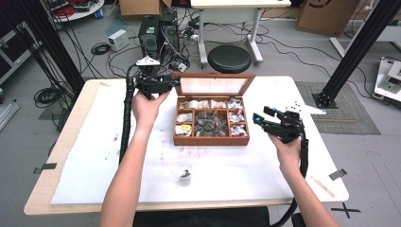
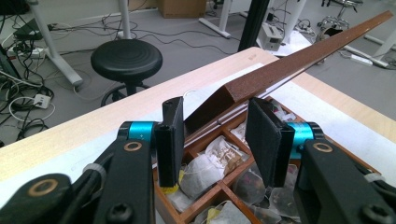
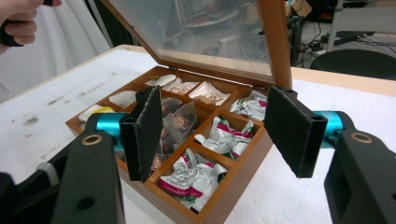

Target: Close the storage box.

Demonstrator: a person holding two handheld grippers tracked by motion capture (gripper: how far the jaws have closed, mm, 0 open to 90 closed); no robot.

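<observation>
A brown wooden tea box stands on the white mat, its compartments filled with several wrapped tea bags. Its glass lid is raised, tilted back. My left gripper is at the lid's left corner. In the left gripper view the lid's wooden frame runs in between the jaws of the left gripper, whose pads close on the corner. My right gripper hovers just right of the box. Seen along its own jaws, the right gripper stands open, facing the box, nothing between the pads.
A small crumpled packet lies on the mat near the table's front. A black stool, computer towers and cables sit on the floor beyond the table's far edge.
</observation>
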